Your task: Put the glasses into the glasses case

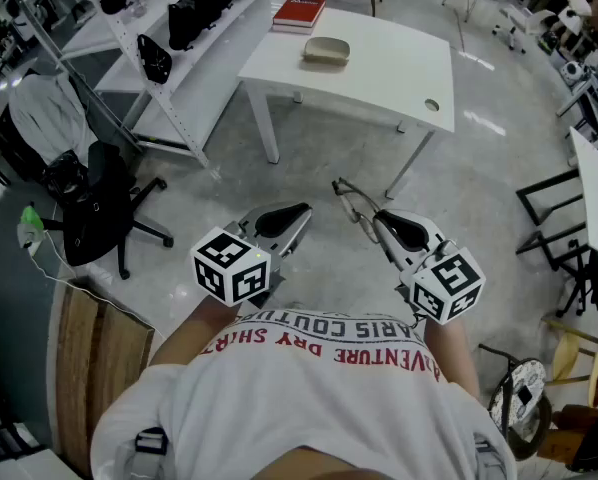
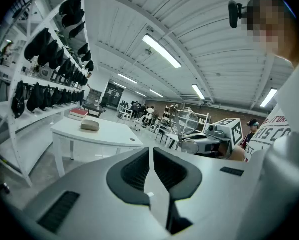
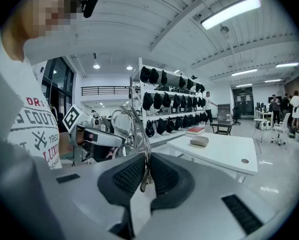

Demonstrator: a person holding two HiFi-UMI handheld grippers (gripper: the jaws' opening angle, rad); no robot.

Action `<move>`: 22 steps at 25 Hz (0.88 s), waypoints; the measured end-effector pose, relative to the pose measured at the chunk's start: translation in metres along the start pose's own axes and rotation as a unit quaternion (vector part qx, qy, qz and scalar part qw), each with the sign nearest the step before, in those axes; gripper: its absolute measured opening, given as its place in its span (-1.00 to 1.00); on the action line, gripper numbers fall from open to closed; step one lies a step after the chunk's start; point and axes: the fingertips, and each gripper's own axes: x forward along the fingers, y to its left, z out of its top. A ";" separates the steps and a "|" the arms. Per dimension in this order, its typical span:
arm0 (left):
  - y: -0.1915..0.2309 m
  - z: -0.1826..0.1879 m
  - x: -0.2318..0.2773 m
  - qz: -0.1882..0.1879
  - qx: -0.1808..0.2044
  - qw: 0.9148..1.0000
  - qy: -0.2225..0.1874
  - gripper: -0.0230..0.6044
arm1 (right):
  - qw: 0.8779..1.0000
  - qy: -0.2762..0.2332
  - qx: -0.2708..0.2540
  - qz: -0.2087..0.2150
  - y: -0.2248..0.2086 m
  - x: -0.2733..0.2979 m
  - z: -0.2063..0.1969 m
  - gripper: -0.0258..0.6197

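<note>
R gripper (image 3: 145, 171): ribbed black pads clamped on thin wire temple of glasses (image 3: 124, 124), round lenses, metal frame, held in air well apart from table (image 1: 399, 68). L gripper (image 2: 150, 169): pads together, nothing between. Glasses case (image 1: 326, 50): rounded, beige, on smooth white tabletop nr red book (image 1: 299, 13).

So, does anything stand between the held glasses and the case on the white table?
Nothing visible. The right gripper holds the glasses over the floor; the case lies in the open on the table, apparently closed, a red book beside it.
</note>
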 end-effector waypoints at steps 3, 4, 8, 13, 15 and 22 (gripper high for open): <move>-0.011 0.004 0.003 0.000 0.007 1.000 -0.002 -0.78 | 1.000 -0.006 -0.003 -0.003 -0.002 -0.012 0.002 -0.78; -0.015 0.004 0.004 0.000 0.009 1.000 -0.003 -0.78 | 1.000 -0.007 -0.004 -0.003 -0.003 -0.016 0.003 -0.78; -0.029 0.004 0.010 0.000 0.015 1.000 -0.007 -0.78 | 1.000 -0.013 -0.006 -0.007 -0.009 -0.029 0.002 -0.78; -0.044 0.000 0.015 0.002 0.024 1.000 -0.015 -0.78 | 1.000 -0.020 -0.012 -0.011 -0.015 -0.044 -0.003 -0.78; -0.047 -0.003 0.016 0.003 0.023 1.000 -0.017 -0.78 | 1.000 -0.021 -0.009 -0.011 -0.016 -0.048 -0.007 -0.78; -0.048 -0.011 0.025 0.002 0.027 0.999 -0.017 -0.78 | 1.000 -0.026 -0.010 -0.010 -0.022 -0.050 -0.016 -0.78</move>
